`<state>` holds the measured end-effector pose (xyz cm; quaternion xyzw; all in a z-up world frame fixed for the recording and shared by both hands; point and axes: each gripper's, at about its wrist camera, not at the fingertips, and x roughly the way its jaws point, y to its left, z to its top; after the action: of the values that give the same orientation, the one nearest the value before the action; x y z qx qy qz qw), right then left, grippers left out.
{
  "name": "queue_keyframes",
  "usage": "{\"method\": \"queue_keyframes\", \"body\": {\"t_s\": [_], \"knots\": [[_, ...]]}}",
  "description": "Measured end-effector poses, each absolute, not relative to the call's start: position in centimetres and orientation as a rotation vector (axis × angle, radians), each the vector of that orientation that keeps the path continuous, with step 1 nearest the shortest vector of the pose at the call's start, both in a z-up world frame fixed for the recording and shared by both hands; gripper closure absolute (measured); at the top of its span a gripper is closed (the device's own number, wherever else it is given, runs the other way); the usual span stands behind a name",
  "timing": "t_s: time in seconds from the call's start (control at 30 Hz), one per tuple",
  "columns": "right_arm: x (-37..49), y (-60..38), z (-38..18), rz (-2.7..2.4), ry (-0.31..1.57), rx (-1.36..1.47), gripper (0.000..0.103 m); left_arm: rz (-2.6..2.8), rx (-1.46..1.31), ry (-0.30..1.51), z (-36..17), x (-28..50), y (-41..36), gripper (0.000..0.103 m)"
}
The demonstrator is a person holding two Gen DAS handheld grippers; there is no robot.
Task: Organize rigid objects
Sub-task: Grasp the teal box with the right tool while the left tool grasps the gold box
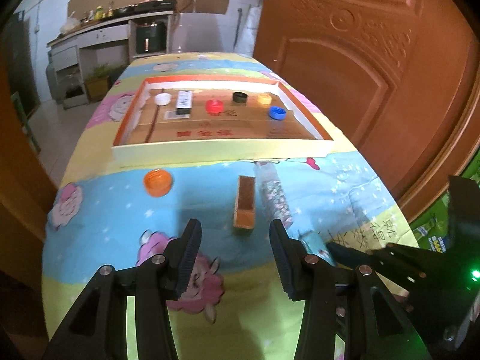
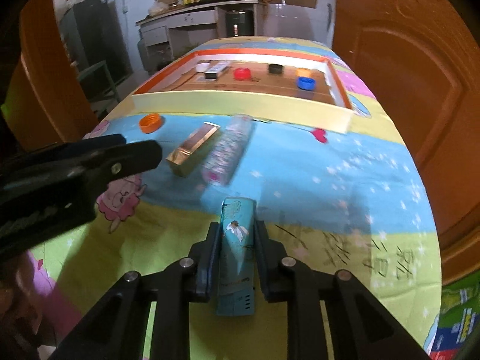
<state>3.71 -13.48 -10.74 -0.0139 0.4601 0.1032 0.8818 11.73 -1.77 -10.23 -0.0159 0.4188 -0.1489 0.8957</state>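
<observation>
My right gripper [image 2: 237, 234] is shut on a teal box [image 2: 237, 240] printed with a bird, held above the near end of the table. Its teal end shows in the left wrist view [image 1: 315, 244]. My left gripper [image 1: 235, 232] is open and empty, just short of a gold-brown box [image 1: 245, 201] lying beside a speckled box [image 1: 274, 195]. Both boxes also show in the right wrist view, the gold-brown box [image 2: 192, 150] left of the speckled box [image 2: 231, 150]. An orange cap [image 1: 158, 182] lies to the left. A shallow cardboard tray [image 1: 222, 147] holds several caps and a small black-and-white box [image 1: 183, 102].
The table wears a cartoon-print cloth [image 1: 120, 219]. A brown door [image 1: 375, 75] stands close on the right. A kitchen counter [image 1: 111, 27] is behind the table. The tray's wall [image 2: 240, 102] runs across the table beyond the loose boxes.
</observation>
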Motion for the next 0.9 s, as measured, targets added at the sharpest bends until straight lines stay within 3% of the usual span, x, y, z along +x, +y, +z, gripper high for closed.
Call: {"method": "queue_keyframes", "body": {"t_s": [0.2,0.43,0.73,0.9], "knots": [[3.2,-15.0,-10.8,0.221,0.96,0.019,0.081,-0.297,0.022,0.904,-11.5,13.9,-3.5,0.054],[3.3,-15.3,-10.8,0.236,0.951,0.038,0.08,-0.3,0.032,0.95,-13.0,15.6,-3.9,0.074],[3.3,-15.4,-10.9,0.248,0.943,0.038,0.08,-0.308,0.039,0.953,-13.8,17.1,-4.9,0.085],[3.4,-14.8,-10.9,0.245,0.935,-0.001,0.08,-0.312,0.049,0.941,-13.8,17.6,-5.3,0.085]]}}
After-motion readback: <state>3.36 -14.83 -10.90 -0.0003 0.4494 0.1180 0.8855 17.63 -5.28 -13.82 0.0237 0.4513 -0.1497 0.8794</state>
